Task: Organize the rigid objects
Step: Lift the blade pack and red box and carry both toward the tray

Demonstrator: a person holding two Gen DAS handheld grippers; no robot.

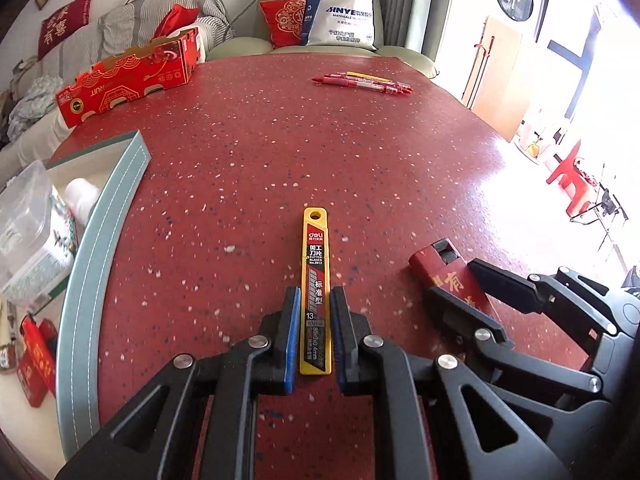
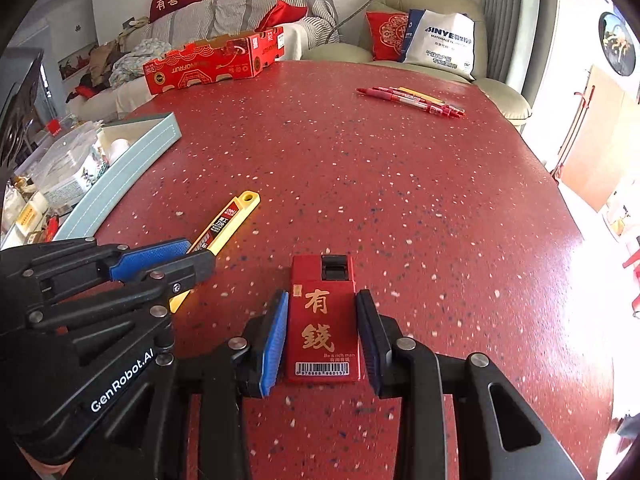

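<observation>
A yellow cutter-blade case (image 1: 315, 248) points away from me over the red speckled table (image 1: 260, 140), and my left gripper (image 1: 316, 294) is shut on its near half. To its right, a red lighter-style box with gold characters (image 2: 322, 320) sits between the blue pads of my right gripper (image 2: 323, 298), which is shut on its sides. In the right wrist view the left gripper (image 2: 198, 254) and the blade case (image 2: 236, 210) appear at the left. In the left wrist view the right gripper (image 1: 460, 284) and the red box (image 1: 434, 264) appear at the right.
A pale blue tray (image 1: 100, 220) with a clear plastic box and other items lies along the table's left edge. A red carton (image 1: 128, 76) stands at the far left and several pens (image 1: 360, 80) lie at the far right. Sofas with cushions are behind.
</observation>
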